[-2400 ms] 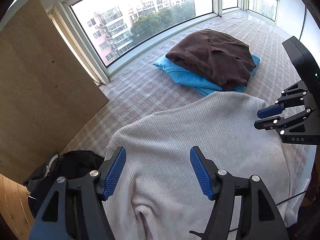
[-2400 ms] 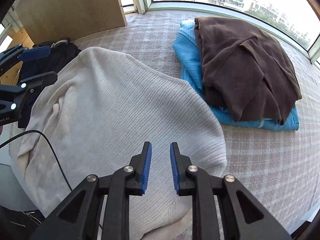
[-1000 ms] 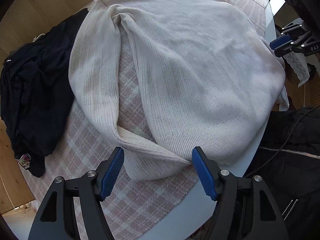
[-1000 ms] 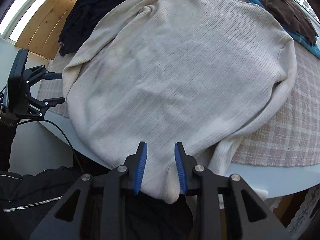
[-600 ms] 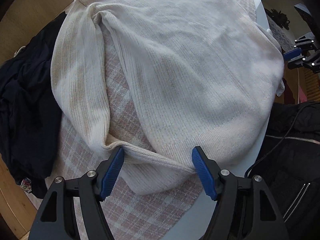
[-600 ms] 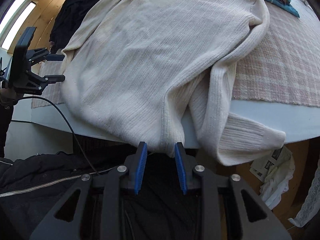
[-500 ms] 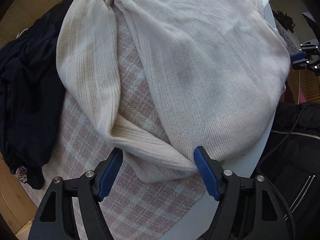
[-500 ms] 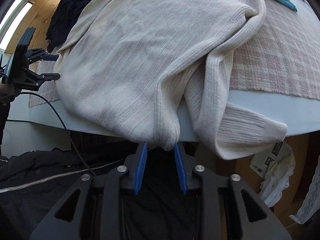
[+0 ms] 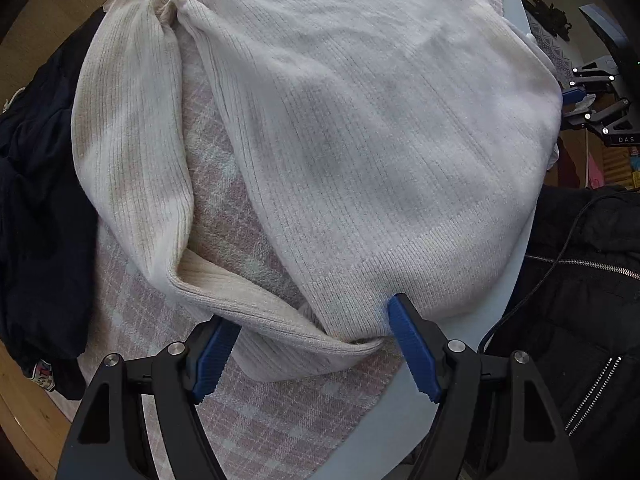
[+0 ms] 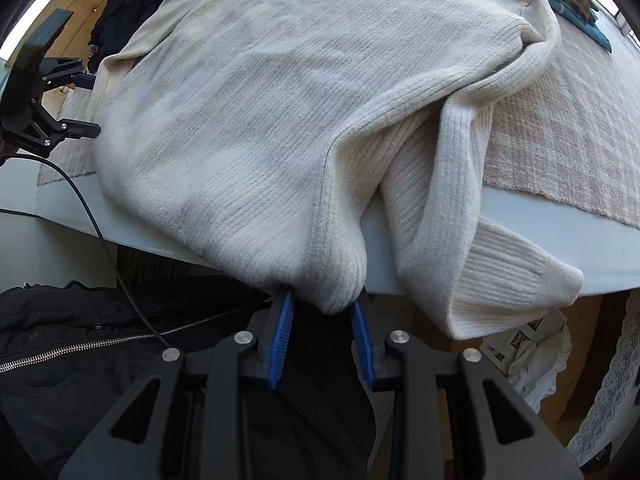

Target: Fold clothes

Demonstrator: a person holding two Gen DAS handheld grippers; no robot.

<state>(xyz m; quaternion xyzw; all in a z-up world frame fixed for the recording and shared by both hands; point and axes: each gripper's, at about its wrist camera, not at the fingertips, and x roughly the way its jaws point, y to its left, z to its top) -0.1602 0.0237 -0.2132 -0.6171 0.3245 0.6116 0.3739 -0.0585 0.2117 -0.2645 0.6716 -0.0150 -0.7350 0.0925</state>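
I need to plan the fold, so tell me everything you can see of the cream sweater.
The cream sweater is a ribbed knit, spread flat on the checked cloth covering the table. One sleeve curves beside the body; the other sleeve hangs over the table edge. The left gripper straddles a hem corner, jaws wide. The right gripper has the other hem corner, which droops off the edge, between its pads. A dark garment lies against one sleeve.
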